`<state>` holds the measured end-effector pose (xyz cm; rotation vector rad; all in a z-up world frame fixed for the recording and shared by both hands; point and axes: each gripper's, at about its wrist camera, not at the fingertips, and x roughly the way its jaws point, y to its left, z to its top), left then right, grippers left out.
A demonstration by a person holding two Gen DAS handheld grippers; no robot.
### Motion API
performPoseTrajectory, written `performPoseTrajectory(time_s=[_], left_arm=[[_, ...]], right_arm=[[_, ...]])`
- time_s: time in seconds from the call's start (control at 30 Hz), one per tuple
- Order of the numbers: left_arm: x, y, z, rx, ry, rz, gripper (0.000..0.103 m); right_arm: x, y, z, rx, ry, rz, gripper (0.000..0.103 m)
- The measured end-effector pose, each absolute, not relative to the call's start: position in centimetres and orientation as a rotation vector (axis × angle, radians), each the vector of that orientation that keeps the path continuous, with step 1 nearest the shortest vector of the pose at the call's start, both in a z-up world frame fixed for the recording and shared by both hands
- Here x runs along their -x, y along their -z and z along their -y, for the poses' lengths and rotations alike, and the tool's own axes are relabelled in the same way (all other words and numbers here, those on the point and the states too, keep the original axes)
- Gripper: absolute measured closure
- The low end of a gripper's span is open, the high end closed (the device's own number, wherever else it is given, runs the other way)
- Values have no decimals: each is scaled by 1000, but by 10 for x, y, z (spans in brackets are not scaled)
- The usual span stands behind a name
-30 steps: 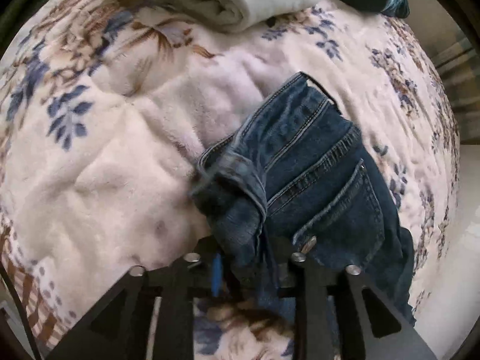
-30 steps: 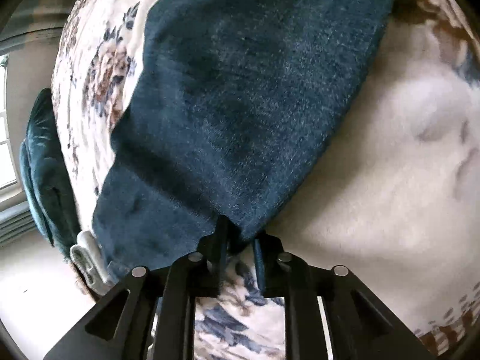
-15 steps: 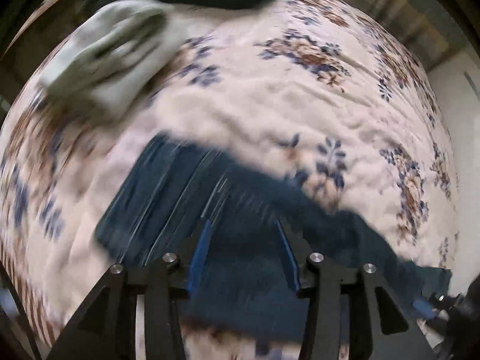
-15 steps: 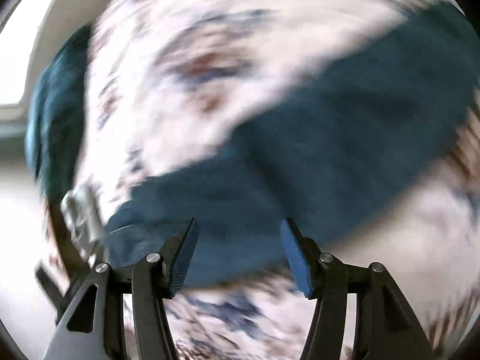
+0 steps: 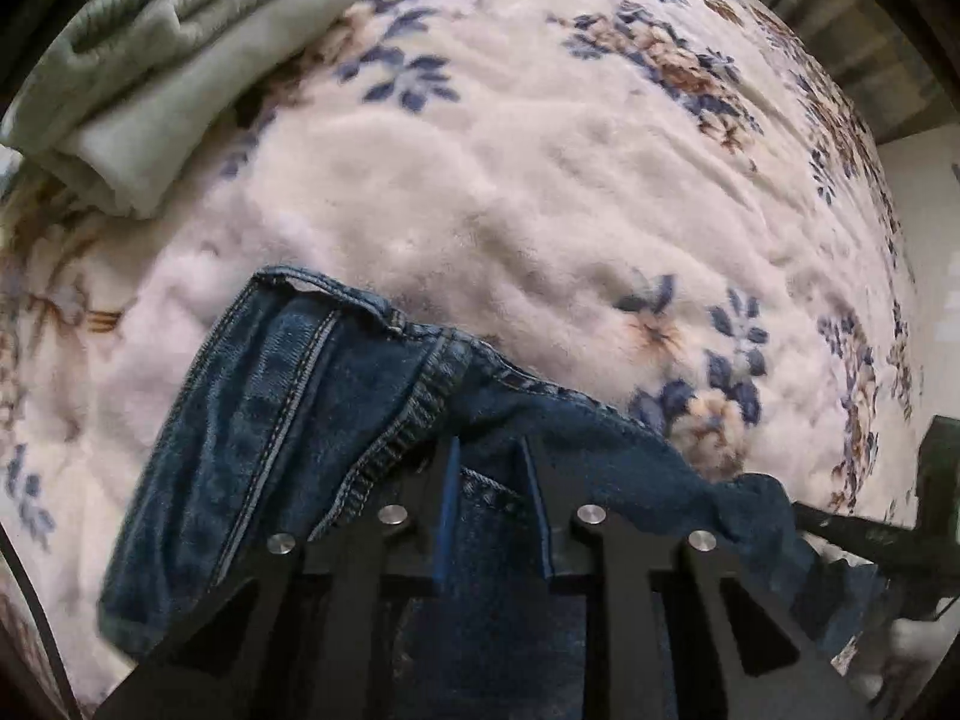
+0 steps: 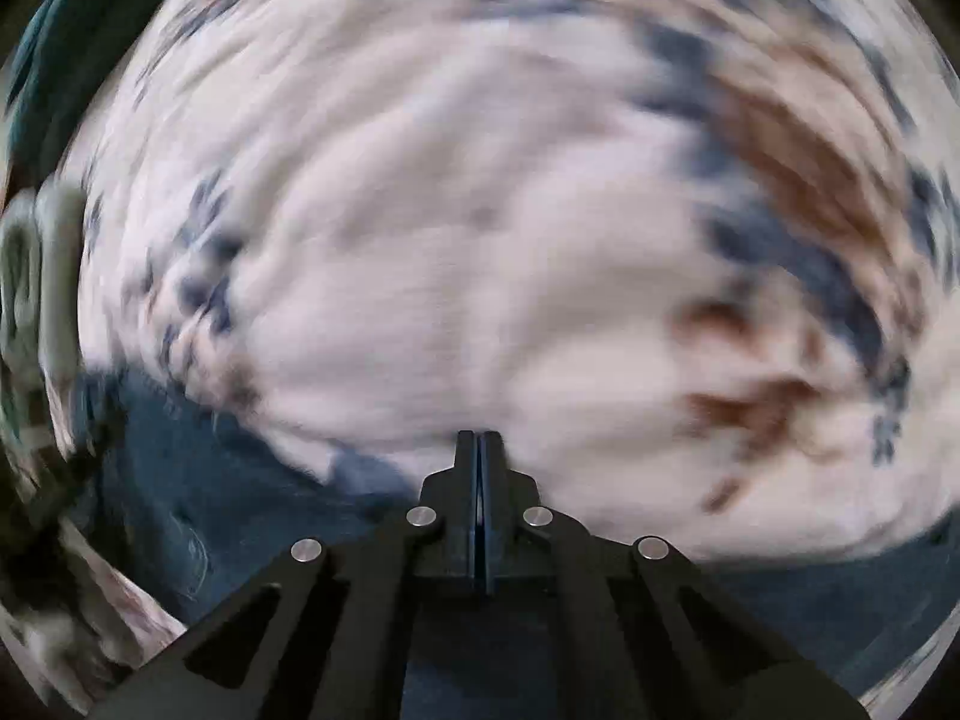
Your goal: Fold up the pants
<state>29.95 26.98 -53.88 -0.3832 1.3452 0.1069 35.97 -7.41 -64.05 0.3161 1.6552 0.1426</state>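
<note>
Lying on floral blanket: jeans; folded towel sitting well apart. Left gripper hovering part-open, empty. Right gripper pressing closed, empty.

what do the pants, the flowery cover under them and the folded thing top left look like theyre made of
The pants look like dark blue denim: twill grain, pale double stitching, faded seams. The floral cover seems a plush fleece, with a soft matte nap that dents and ripples. The folded pale green item looks like terry or fleece towelling; ribbed pile shows, but the exact fabric is unclear.
</note>
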Motion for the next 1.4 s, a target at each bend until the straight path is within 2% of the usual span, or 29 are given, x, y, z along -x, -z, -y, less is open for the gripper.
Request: performPoseTrajectory(time_s=[0.07, 0.1, 0.2, 0.37, 0.43, 0.47, 0.67, 0.77, 0.8, 0.83, 0.87, 0.9, 0.93, 1.0, 1.07, 1.17, 1.2, 1.3, 1.37, 1.4], left_arm=[[-301, 516, -252, 351, -101, -1302, 74], [-301, 503, -243, 355, -70, -1265, 67], [-308, 487, -214, 325, -16, -1200, 30], [-326, 549, -207, 202, -75, -1377, 32], [-322, 561, -219, 192, -78, -1391, 48], [-321, 562, -224, 205, -73, -1390, 51], [-323, 555, -226, 211, -63, -1407, 52], [-324, 533, -219, 227, 15, -1387, 51], [-324, 527, -217, 222, 35, -1373, 47], [-323, 522, -214, 213, 55, -1363, 40], [-324, 520, -210, 201, 70, -1359, 38], [-326, 522, -205, 180, 77, -1361, 38], [-328, 528, -199, 157, 77, -1372, 38], [-333, 547, -193, 119, 49, -1408, 38], [-335, 561, -194, 100, 22, -1425, 38], [-335, 565, -200, 117, 19, -1425, 38], [-335, 564, -199, 112, 13, -1426, 38], [-333, 555, -196, 91, -6, -1431, 38], [-329, 542, -190, 131, 8, -1421, 38], [-327, 534, -185, 148, 11, -1410, 38]], right_arm=[[-356, 617, 80, -386, -207, -1597, 101], [-353, 602, 77, -391, -239, -1552, 99], [-343, 572, 50, -434, -416, -1487, 99], [-337, 613, 15, -442, -484, -1621, 100], [-340, 627, 27, -437, -439, -1642, 103], [-340, 630, 36, -452, -429, -1644, 103], [-345, 631, 48, -438, -365, -1646, 103], [-352, 621, 38, -471, -392, -1656, 102], [-353, 612, 39, -465, -402, -1647, 94], [-353, 599, 46, -429, -398, -1624, 79], [-353, 585, 56, -362, -385, -1597, 66], [-353, 576, 64, -305, -366, -1578, 41], [-354, 571, 73, -254, -336, -1576, 34], [-353, 579, 98, -202, -262, -1644, 34], [-346, 601, 120, -163, -223, -1744, 42], [-333, 626, 151, -92, -154, -1810, 84], [-332, 630, 164, -41, -92, -1812, 103], [-335, 621, 212, -140, 22, -1752, 103], [-333, 600, 242, -335, -15, -1697, 91], [-331, 591, 254, -381, -14, -1673, 71]])
